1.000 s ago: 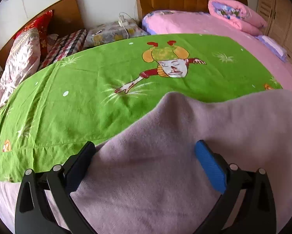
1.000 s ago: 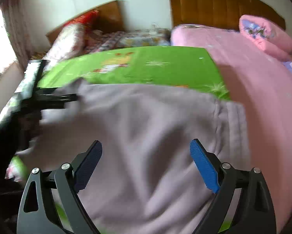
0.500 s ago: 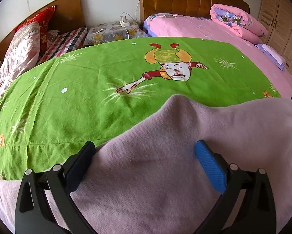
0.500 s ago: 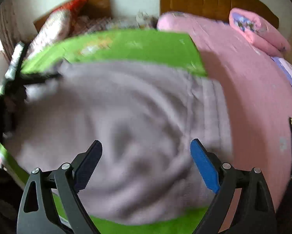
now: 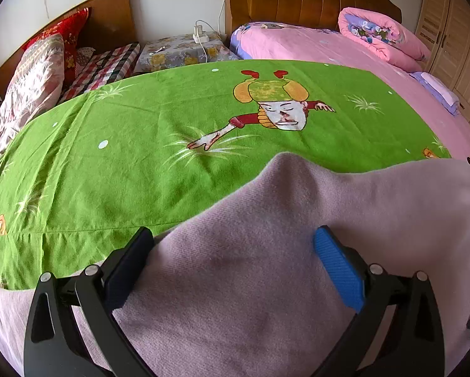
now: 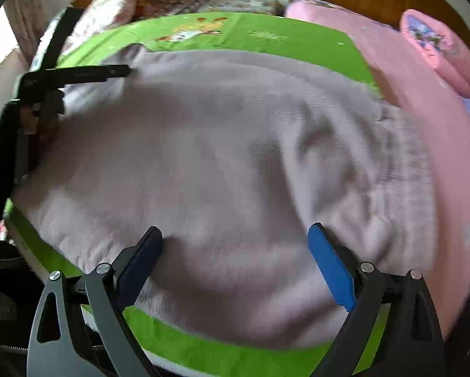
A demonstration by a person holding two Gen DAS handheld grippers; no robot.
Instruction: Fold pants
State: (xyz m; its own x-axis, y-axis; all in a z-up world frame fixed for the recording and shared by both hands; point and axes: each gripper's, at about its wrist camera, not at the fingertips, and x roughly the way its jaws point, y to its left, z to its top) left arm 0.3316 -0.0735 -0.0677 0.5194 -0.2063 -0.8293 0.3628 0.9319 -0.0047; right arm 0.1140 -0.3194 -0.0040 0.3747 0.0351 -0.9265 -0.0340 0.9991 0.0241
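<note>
Mauve fleece pants [image 5: 266, 282] lie spread on a green sheet [image 5: 140, 157], filling the lower half of the left wrist view from about 4 to 8 o'clock, with one fold of cloth rising to a peak near the centre. The left gripper [image 5: 232, 260] sits low at 6 o'clock, its two pads wide apart with the fabric lying between them and against them, not pinched. A cartoon figure [image 5: 272, 106] printed on the sheet sits toward 12 o'clock, and a pink bed [image 5: 329, 50] with a rolled pink quilt [image 5: 382, 34] lies toward 1 to 2 o'clock. In the right wrist view, which is blurred, the pants [image 6: 219, 172] cover most of the green sheet [image 6: 297, 37], a ribbed waistband [image 6: 407, 163] at about 3 o'clock beside the pink bed [image 6: 423, 78]. The right gripper [image 6: 235, 257] at 6 o'clock also stands spread wide over the cloth, holding nothing. At 9 to 10 o'clock the left gripper [image 6: 122, 70] appears from the side, reaching onto the far corner of the pants.
</note>
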